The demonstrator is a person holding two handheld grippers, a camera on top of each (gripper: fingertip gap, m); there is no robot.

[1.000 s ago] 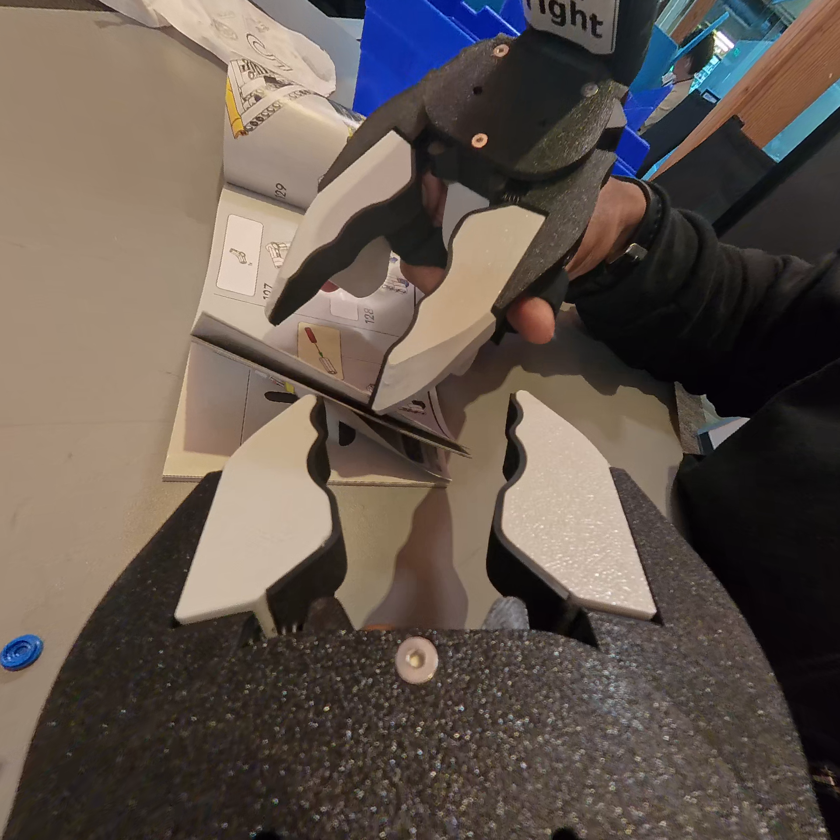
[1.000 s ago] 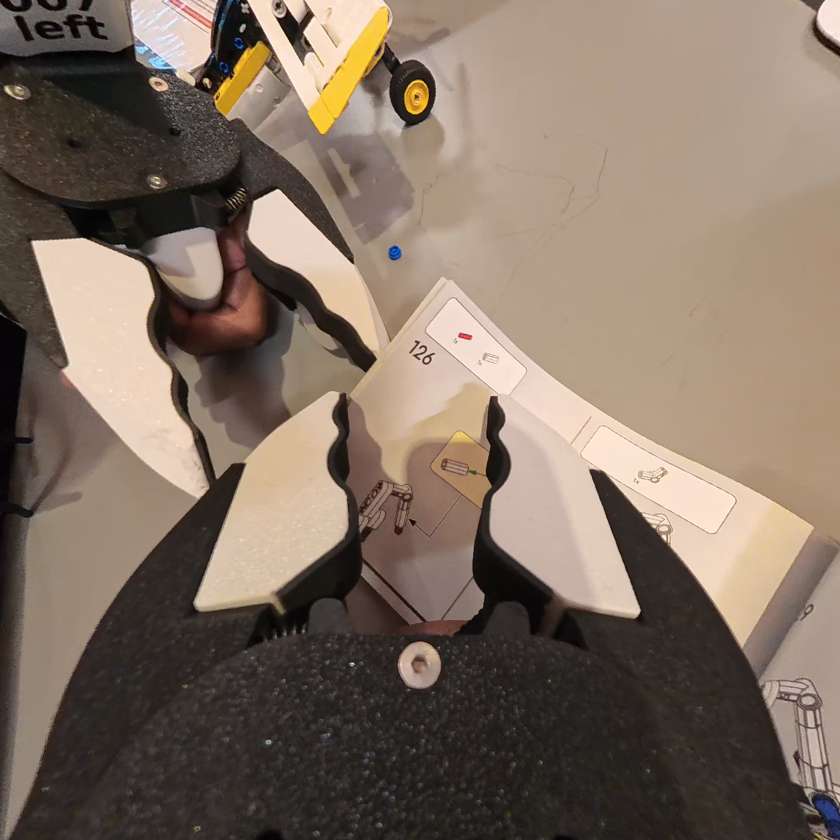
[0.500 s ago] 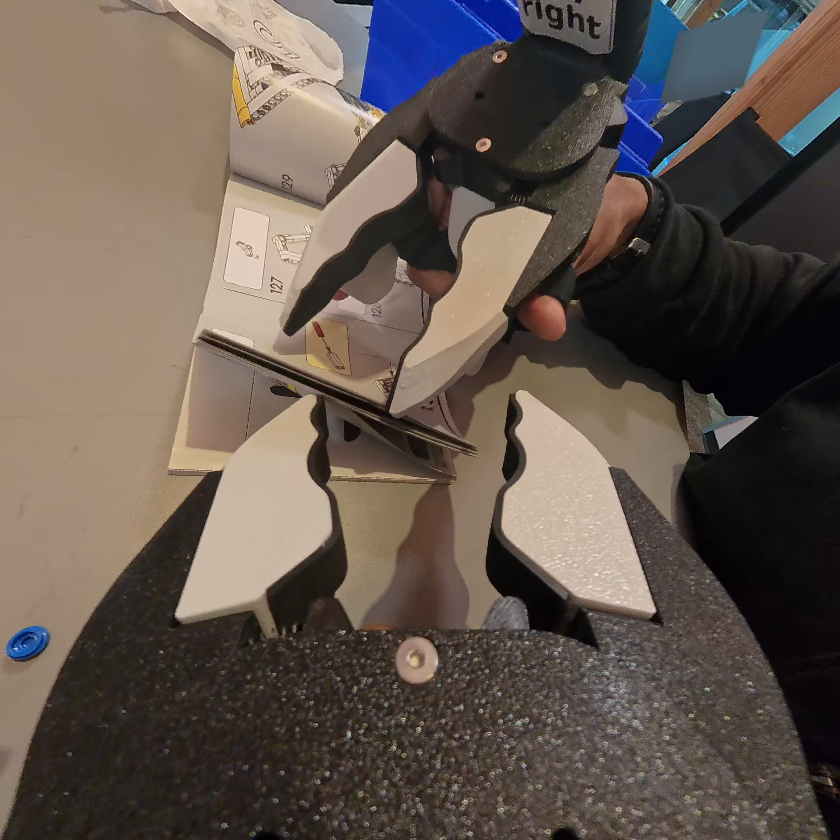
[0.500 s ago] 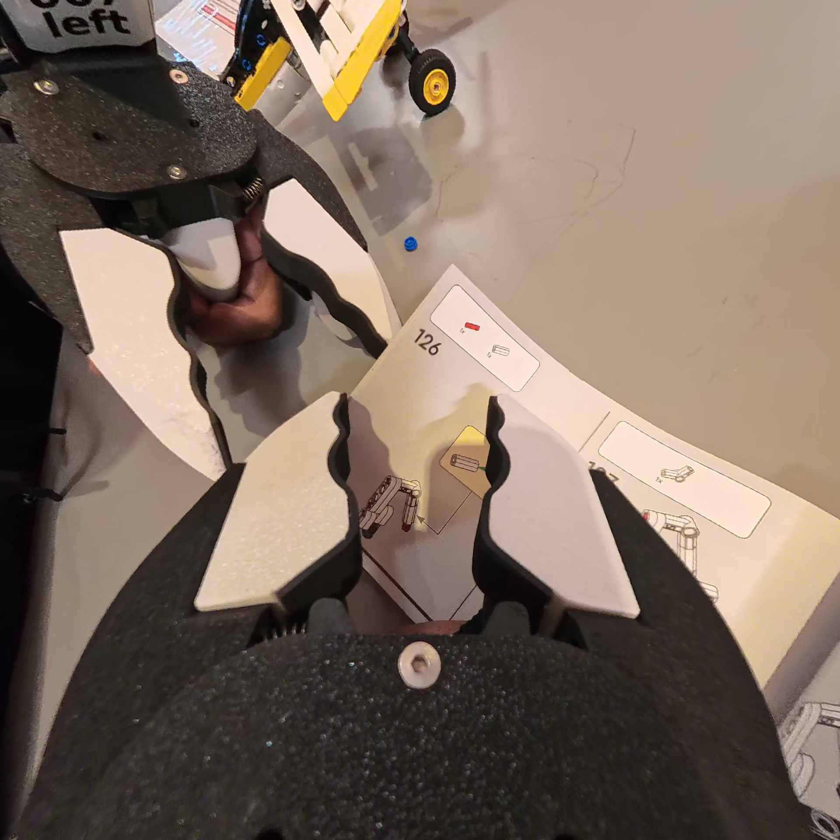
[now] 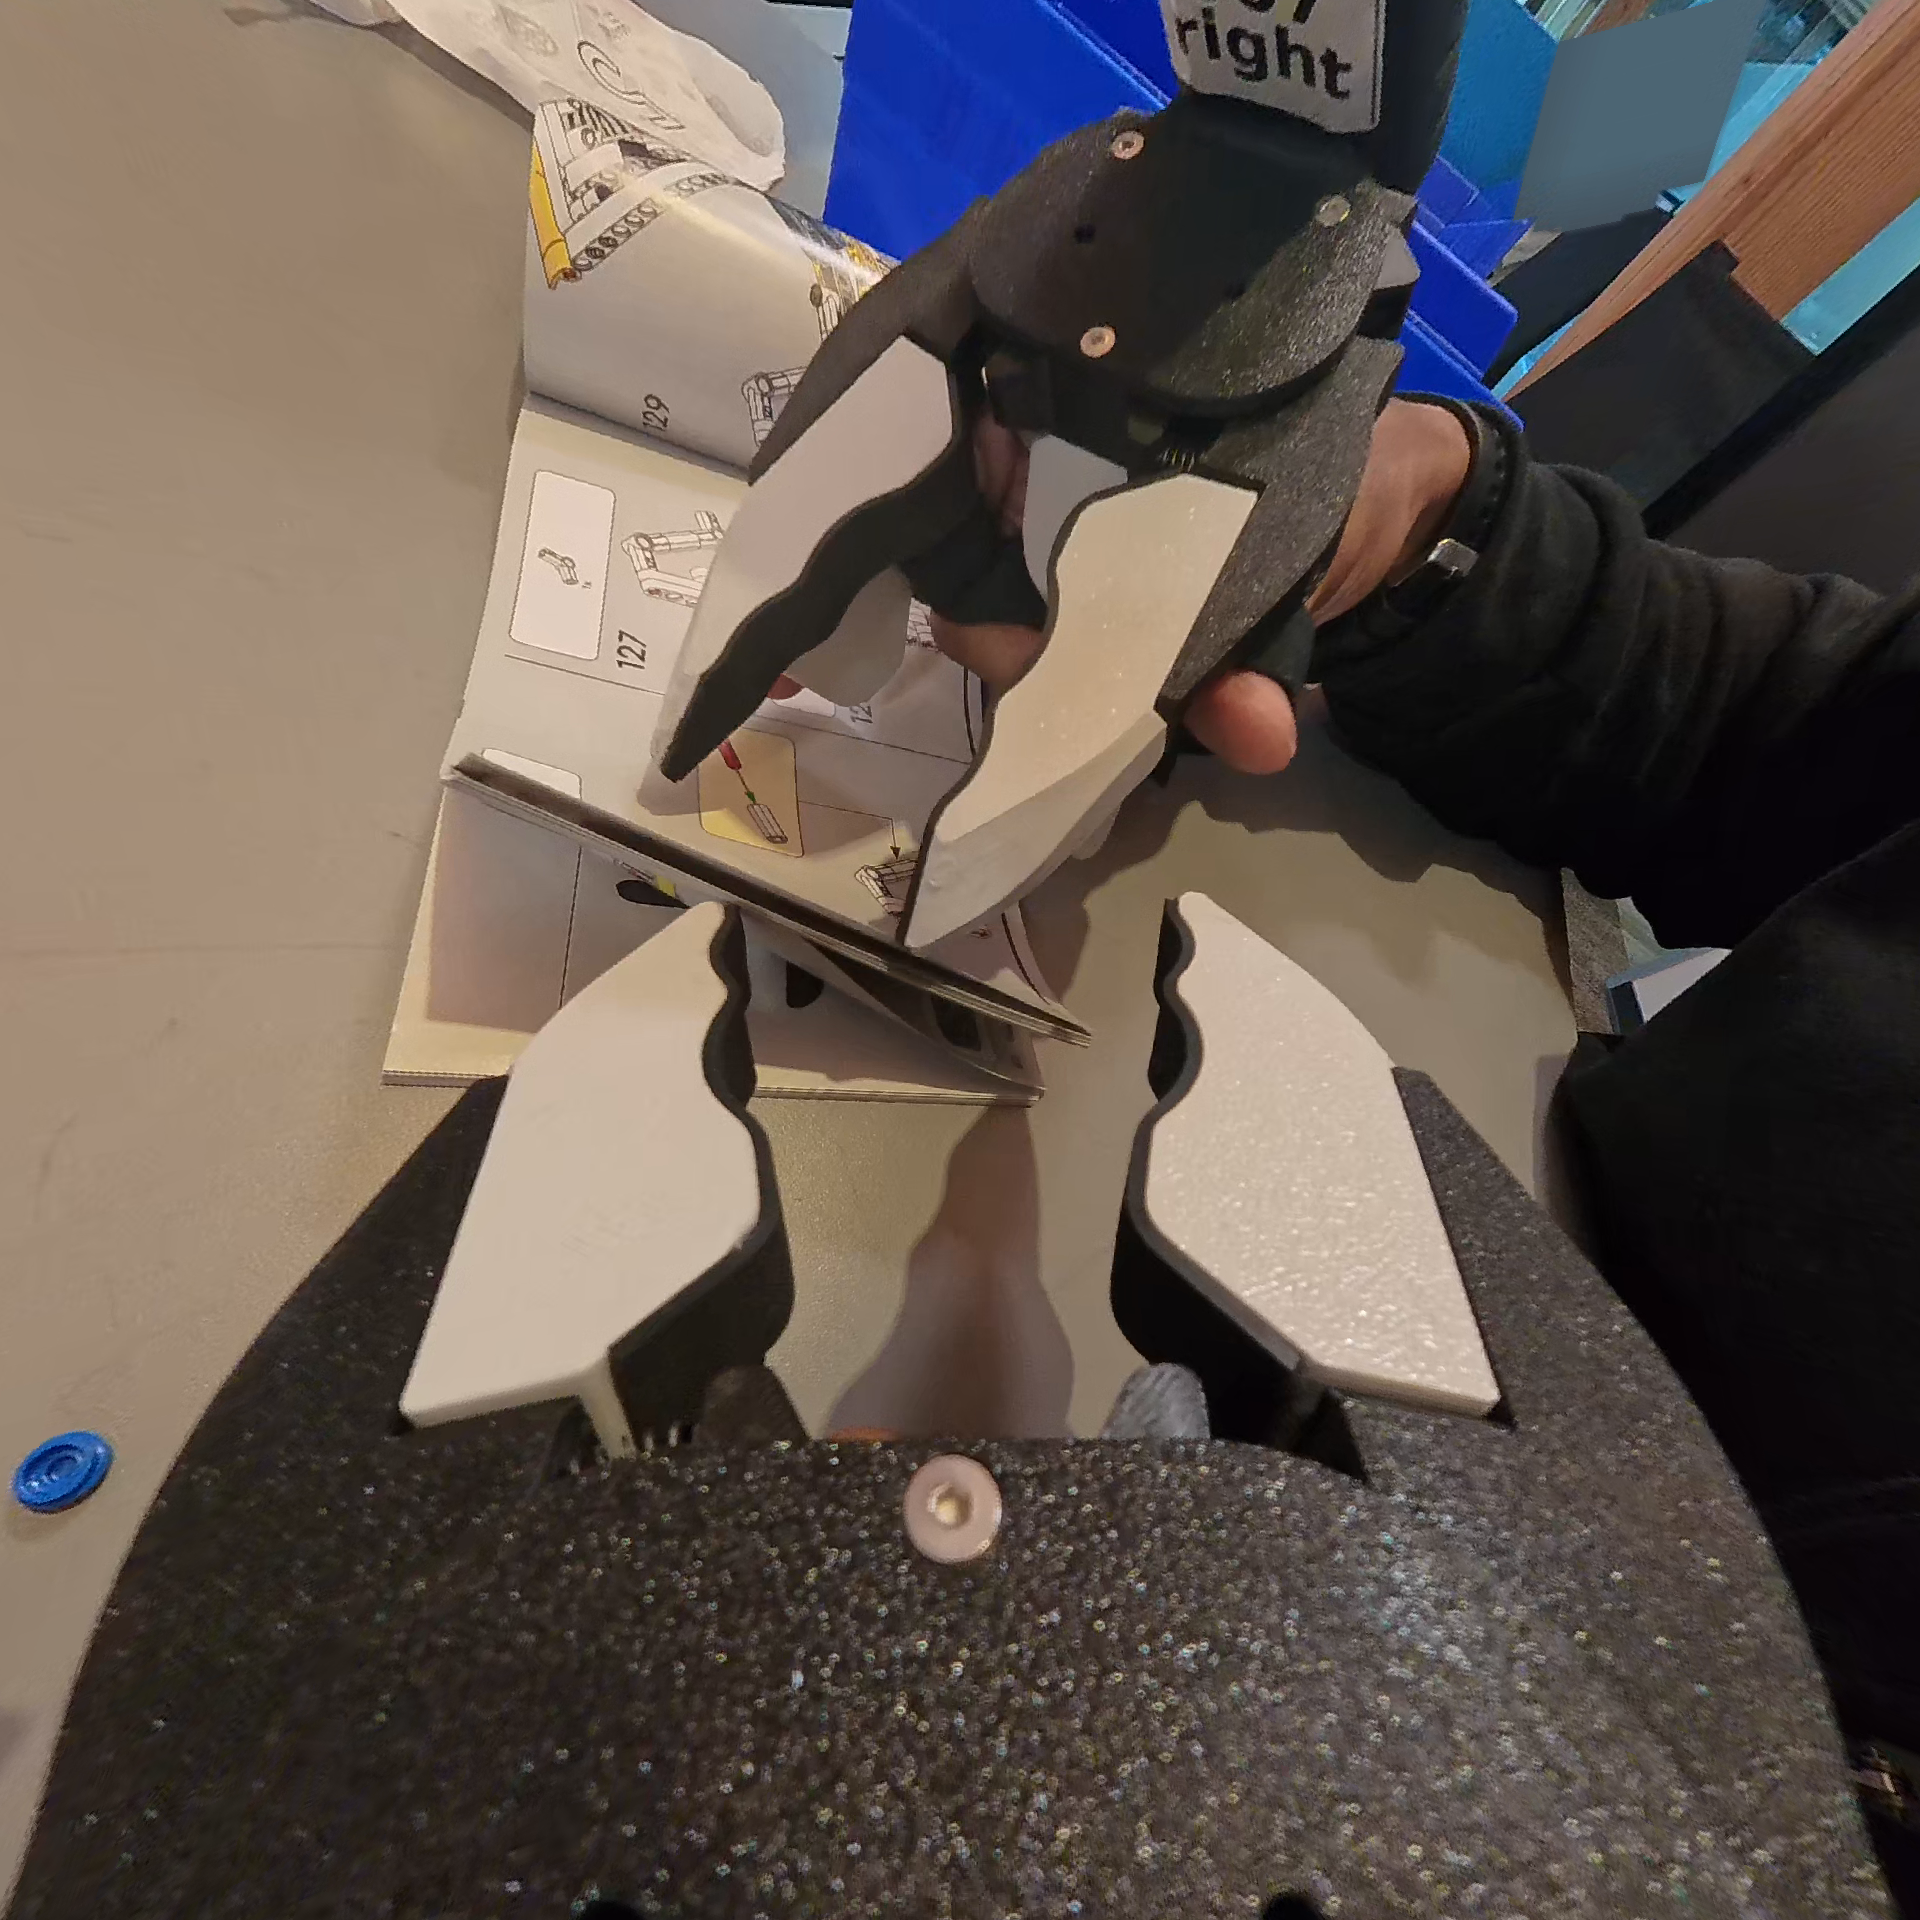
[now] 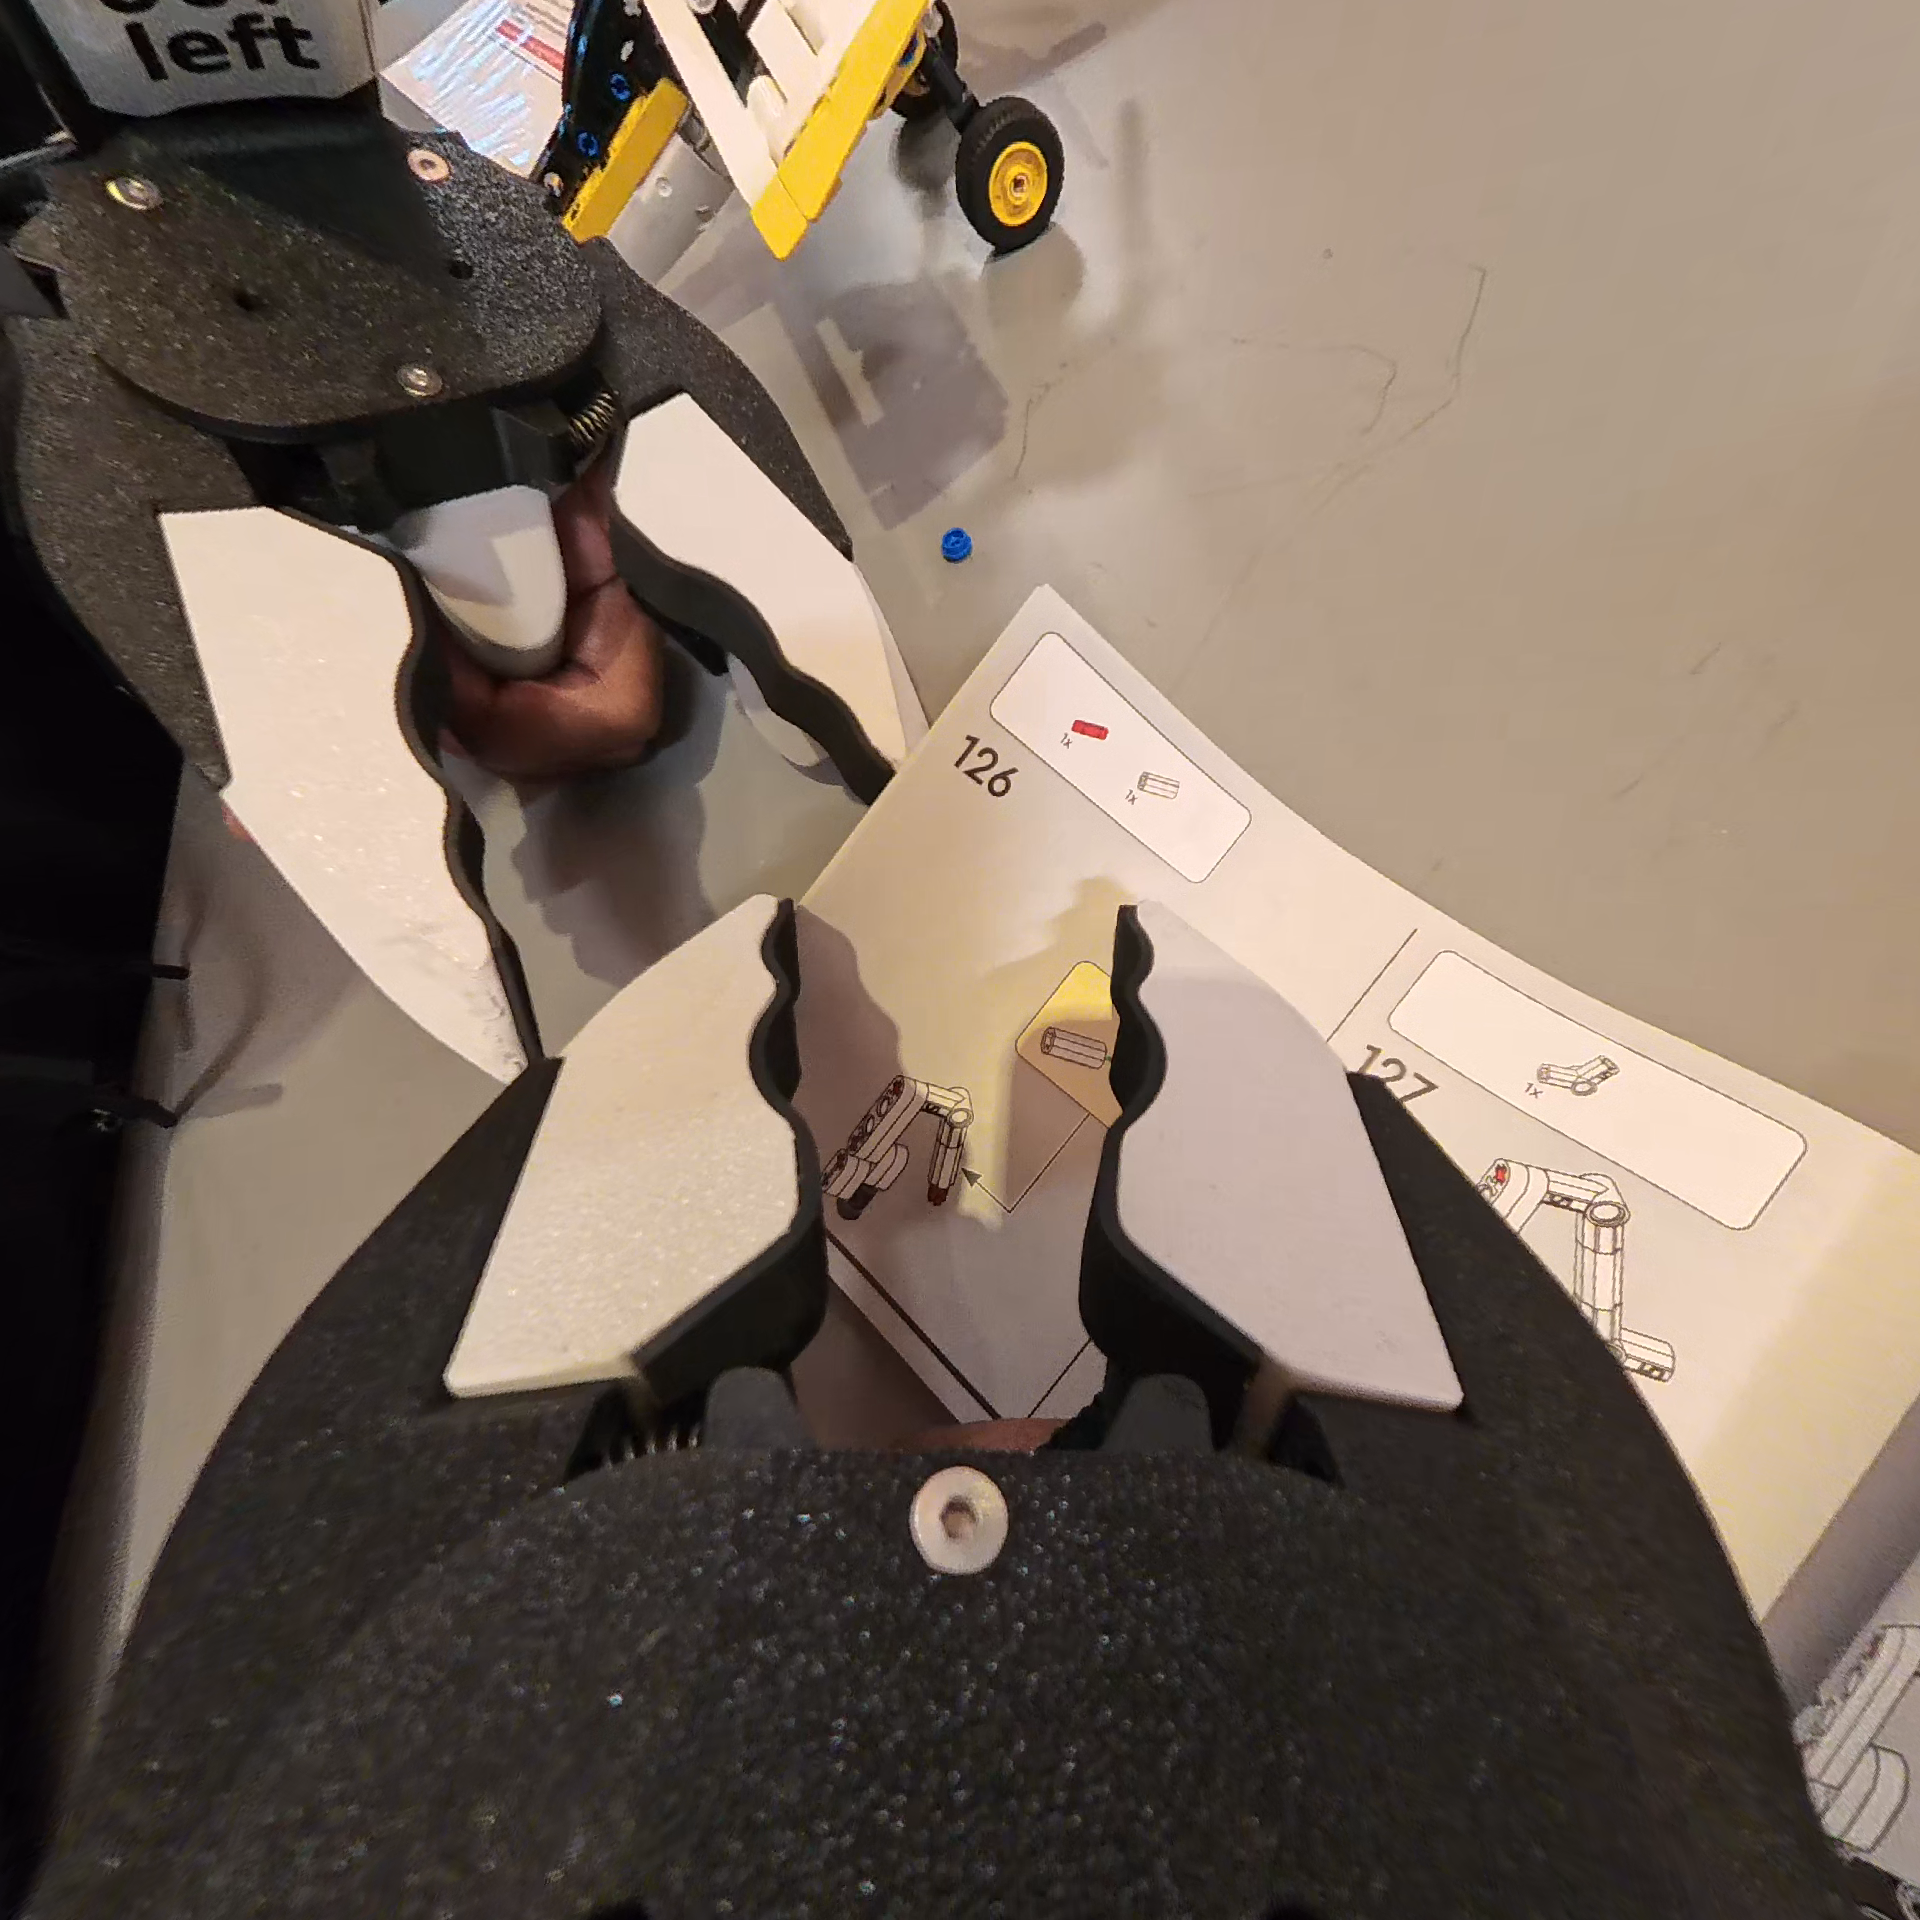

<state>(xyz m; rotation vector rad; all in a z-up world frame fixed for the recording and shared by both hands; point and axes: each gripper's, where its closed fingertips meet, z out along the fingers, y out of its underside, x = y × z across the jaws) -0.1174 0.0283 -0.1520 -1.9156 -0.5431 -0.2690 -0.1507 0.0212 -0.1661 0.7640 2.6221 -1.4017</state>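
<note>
I count two grippers: my left gripper and my right gripper, each with its two fingers spread apart and nothing between them, so four fingers in all. Two hands are showing, one behind each gripper. One open instruction booklet lies on the one grey table. One small blue round piece sits on the table. One yellow, white and black toy vehicle, with one wheel in sight. One crumpled sheet of printed paper. Blue bins at the back; their number I can't make out.
</note>
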